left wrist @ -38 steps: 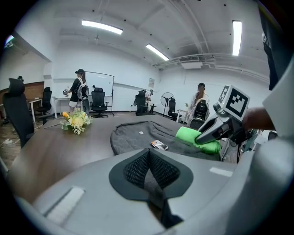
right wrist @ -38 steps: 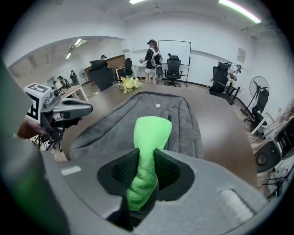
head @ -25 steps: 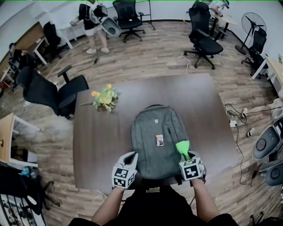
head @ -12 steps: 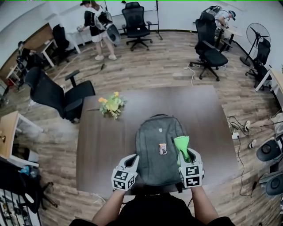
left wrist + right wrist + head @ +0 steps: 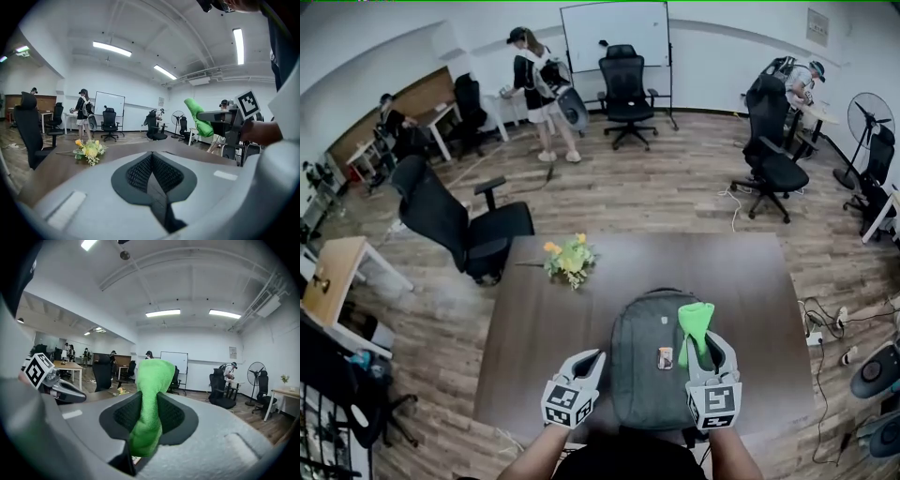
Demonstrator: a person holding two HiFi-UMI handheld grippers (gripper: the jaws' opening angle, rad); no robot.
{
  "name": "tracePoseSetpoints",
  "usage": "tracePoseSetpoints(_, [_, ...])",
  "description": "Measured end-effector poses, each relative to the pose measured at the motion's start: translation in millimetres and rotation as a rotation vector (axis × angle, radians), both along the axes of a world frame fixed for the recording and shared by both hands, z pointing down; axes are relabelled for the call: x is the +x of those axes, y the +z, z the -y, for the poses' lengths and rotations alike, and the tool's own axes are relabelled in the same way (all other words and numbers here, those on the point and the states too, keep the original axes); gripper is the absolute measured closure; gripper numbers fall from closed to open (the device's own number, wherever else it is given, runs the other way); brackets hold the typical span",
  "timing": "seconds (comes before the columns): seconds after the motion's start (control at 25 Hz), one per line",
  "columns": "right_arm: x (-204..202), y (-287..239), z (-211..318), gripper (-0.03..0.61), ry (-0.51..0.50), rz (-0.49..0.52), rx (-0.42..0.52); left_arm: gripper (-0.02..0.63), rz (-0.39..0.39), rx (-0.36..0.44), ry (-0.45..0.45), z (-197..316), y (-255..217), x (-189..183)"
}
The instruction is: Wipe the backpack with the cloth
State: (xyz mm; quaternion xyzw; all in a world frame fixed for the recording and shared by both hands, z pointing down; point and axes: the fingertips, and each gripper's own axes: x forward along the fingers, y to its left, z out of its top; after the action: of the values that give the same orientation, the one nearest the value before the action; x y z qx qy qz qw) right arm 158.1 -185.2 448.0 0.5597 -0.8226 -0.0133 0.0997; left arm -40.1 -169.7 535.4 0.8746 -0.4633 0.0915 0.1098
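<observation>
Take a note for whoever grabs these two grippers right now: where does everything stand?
Left hand-held gripper: shut, empty, held over the table by the backpack's left side.
Right hand-held gripper: shut on the green cloth, which sticks up from its jaws above the backpack's right half.
The backpack lies flat at the table's near edge.
Done: cloth in grip. No wiping can be confirmed.
Left: bring the cloth down onto the backpack and wipe it.

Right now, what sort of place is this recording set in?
Most likely an open-plan office or lab workroom: black swivel chairs stand about on a wood floor, a whiteboard stands at the far wall, and desks line the sides. The backpack lies on a large brown table.
</observation>
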Motion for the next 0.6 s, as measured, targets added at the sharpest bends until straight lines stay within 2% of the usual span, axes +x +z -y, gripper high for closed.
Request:
tracePoseSetpoints(0.24, [-12, -16, 4, 0.486, -0.025, -0.007, 0.079, 0.594, -0.041, 0.098, -0.040, 12, -43, -14])
tracePoseSetpoints(0.6, [-20, -25, 4, 0.489, -0.036, -0.015, 0.102, 0.594, -0.090, 0.124, -0.044, 10, -65, -17])
